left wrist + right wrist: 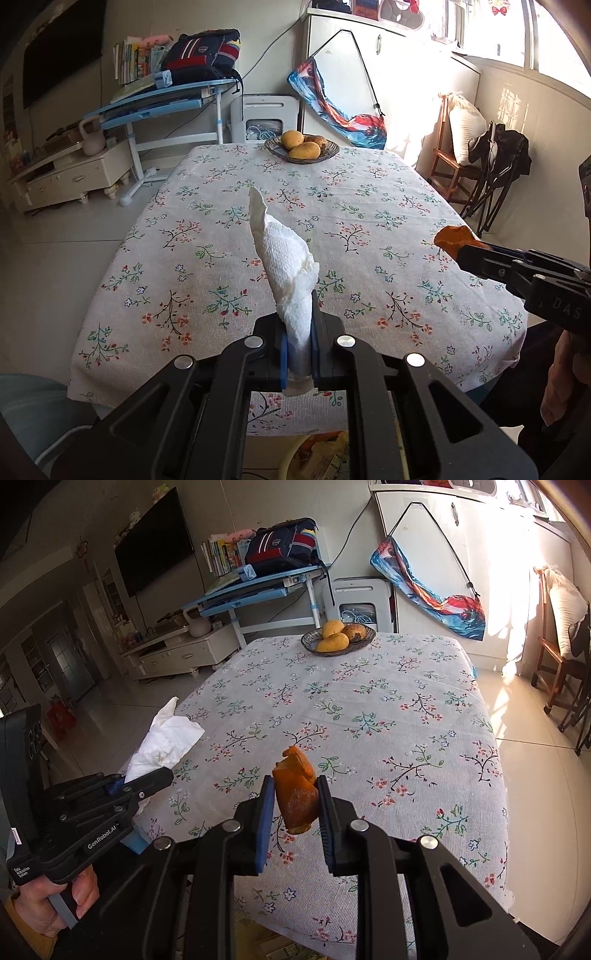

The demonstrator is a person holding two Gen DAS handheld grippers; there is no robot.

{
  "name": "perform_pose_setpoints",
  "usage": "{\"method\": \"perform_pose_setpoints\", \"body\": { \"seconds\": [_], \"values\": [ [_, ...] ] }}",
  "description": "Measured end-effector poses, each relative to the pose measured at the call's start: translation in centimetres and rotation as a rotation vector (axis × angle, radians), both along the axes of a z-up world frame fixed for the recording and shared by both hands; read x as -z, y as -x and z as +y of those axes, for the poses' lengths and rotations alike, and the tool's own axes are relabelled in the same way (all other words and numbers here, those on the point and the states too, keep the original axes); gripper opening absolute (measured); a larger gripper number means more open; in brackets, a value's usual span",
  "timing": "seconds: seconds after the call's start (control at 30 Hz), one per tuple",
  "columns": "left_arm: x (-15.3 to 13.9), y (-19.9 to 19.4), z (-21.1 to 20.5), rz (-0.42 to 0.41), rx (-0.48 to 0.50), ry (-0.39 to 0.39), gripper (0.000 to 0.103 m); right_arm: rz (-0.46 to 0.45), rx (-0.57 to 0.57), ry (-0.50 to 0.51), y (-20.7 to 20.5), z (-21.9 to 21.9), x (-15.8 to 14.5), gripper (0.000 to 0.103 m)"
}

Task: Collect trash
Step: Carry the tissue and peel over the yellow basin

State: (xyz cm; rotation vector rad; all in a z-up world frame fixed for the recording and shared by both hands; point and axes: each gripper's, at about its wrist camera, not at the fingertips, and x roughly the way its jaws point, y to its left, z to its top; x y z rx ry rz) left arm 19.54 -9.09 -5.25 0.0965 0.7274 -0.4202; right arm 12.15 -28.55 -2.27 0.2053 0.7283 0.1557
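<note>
Tissue (291, 280) clamped in left gripper (298, 334), peel (297, 794) pinched in right gripper (295, 799); loosely gripped, could drop onto worktop (369, 206).

Bowl (302, 152) of mangoes (304, 150) sitting at the counter's (369, 206) far edge; backpack (205, 55) lying on blue desk (162, 99) beyond.

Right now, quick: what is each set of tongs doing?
Left tongs: shut on a crumpled white paper towel.
Right tongs: shut on a piece of orange peel.
</note>
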Motion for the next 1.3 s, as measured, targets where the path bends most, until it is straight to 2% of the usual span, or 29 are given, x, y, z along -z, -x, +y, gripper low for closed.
{"method": "perform_pose_setpoints", "body": {
  "seconds": [0.7, 1.3],
  "values": [
    [0.7, 6.9, -0.1, 0.014, 0.034, -0.002, 0.009, -0.002, -0.019, -0.03, 5.9, 1.3, 0.1, 0.023],
    [1.3, 10.4, 0.4, 0.032, 0.045, -0.018, 0.009, 0.077, -0.056, -0.037, 9.8, 2.9, 1.7, 0.023]
  ]
}}
